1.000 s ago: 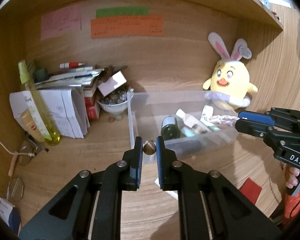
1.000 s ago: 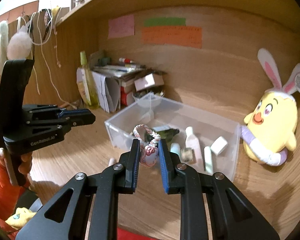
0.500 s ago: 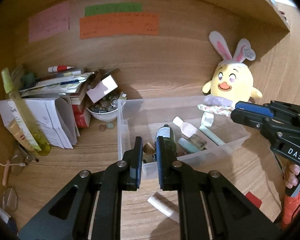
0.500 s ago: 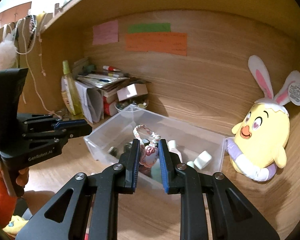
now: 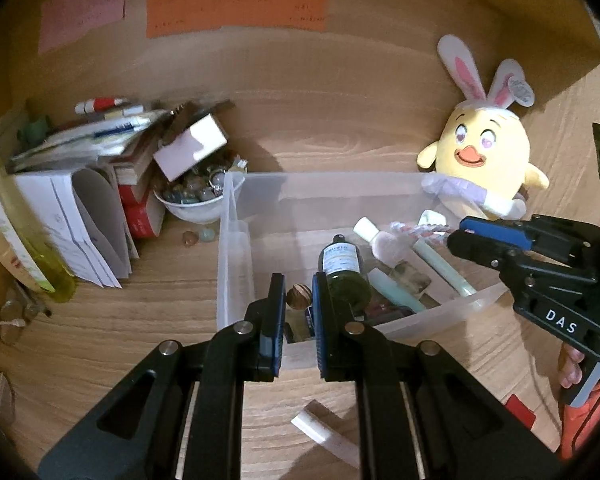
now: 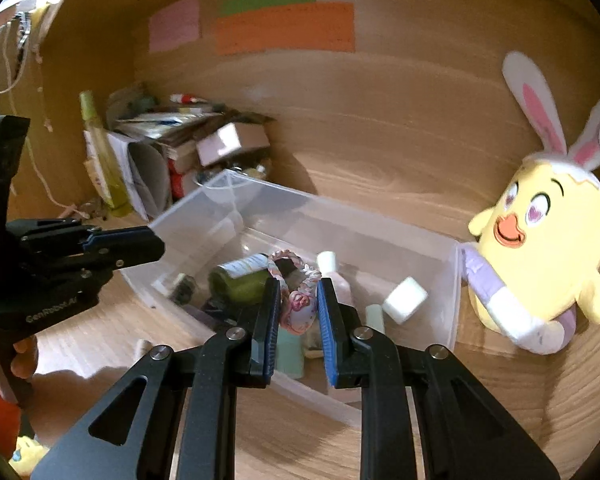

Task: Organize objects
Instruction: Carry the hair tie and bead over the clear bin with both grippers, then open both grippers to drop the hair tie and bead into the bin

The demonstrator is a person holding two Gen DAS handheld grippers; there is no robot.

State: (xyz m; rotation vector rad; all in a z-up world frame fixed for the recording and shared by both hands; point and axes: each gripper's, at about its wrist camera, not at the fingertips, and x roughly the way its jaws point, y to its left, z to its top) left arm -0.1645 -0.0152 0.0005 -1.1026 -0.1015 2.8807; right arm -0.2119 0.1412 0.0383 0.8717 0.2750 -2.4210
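Left gripper (image 5: 297,300) fingers pinch small brown nut-like ball (image 5: 299,295) over clear bin (image 5: 233,264).

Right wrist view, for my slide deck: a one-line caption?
Right gripper shut on a small floral pouch above the clear plastic bin, yellow chick plush alongside.

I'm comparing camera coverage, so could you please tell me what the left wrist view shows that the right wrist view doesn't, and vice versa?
Only the left wrist view shows the small brown nut pinched in the left gripper and the white bowl of stones. Only the right wrist view shows the small patterned pouch clamped in the right gripper. Both show the clear bin and yellow plush.
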